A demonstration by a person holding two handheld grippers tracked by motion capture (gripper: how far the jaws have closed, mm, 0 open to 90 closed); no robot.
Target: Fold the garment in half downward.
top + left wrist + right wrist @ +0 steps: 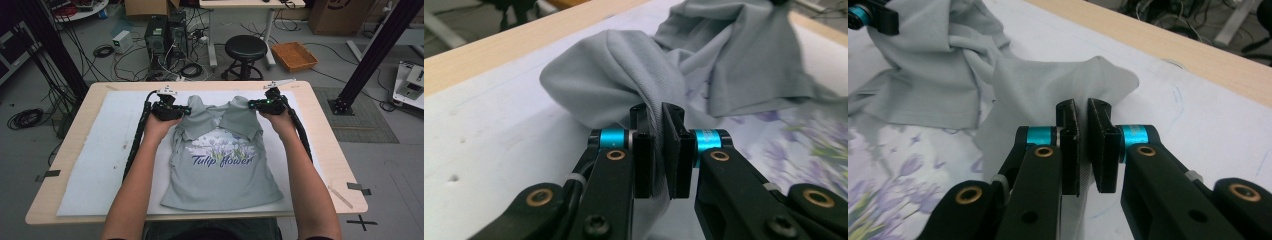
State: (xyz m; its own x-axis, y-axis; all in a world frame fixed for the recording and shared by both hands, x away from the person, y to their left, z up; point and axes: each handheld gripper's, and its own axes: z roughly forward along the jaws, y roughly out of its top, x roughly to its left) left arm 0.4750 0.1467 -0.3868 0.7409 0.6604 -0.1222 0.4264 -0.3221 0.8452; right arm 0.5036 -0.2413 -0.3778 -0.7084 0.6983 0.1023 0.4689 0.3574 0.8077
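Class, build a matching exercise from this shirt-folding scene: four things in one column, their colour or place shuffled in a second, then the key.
Things
1. T-shirt
2. stool
3. basket
4. left gripper

Descriptions
A. black, on the floor beyond the table
B. orange, on the floor
C. grey, printed "Tulip flower"
D. clamped on the shirt's far left fabric

Pairs: 1-C, 2-A, 3-B, 4-D

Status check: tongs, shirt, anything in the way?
Left tongs and right tongs shut on the grey T-shirt. Its far corners folded inward. White mat unobstructed.
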